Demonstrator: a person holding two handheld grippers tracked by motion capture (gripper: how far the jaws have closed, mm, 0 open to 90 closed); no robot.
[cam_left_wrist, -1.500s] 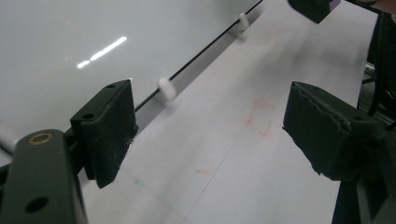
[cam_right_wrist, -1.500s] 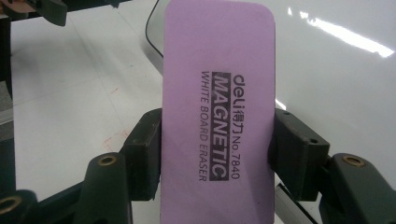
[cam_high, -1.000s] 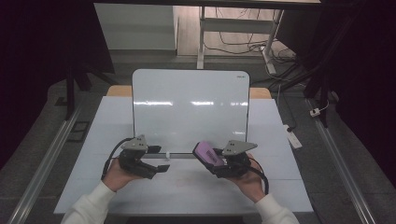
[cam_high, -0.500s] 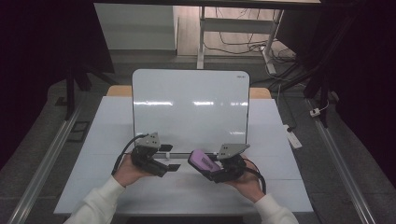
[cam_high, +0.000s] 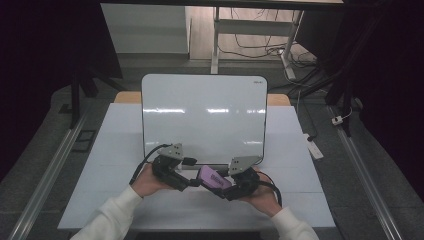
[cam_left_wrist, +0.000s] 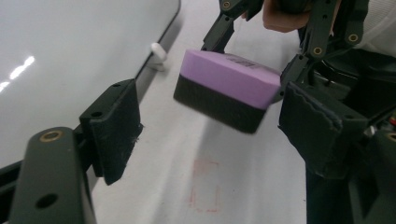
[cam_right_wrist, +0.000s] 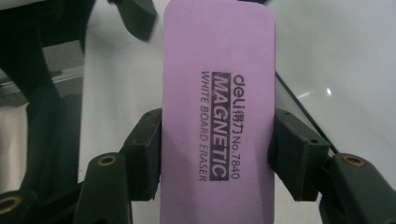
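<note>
**Eraser held out for a hand-over above the table**

The right gripper (cam_high: 226, 187) was clamped on a purple whiteboard eraser (cam_high: 214, 178), its two pads pressing the eraser's long sides, as the right gripper view showed plainly. The eraser hung clear of the white table (cam_high: 300, 150), just in front of the near edge of the whiteboard (cam_high: 205, 115) that lay flat on it.

The eraser's long axis ran straight out of the right gripper toward the left gripper (cam_high: 192, 181), so its free end was the nearest part to that hand. In the left gripper view the eraser (cam_left_wrist: 229, 88) sat ahead of the jaws and a little to their right, purple face up and dark felt underneath, not yet between the pads. The left gripper's jaws had just been closing a little, yet they stood open with nothing between them. Judging from this, a take would need the left gripper to swing across the eraser's free end and close on its long sides, beyond the right gripper's pads.

The purple face (cam_right_wrist: 218, 116) carried black print running along its length: "deli" with small characters too fine to make out, "No.7840", "MAGNETIC" in a dark bar, and "WHITE BOARD ERASER". Small print in the whiteboard's far right corner was too tiny to read.
</note>
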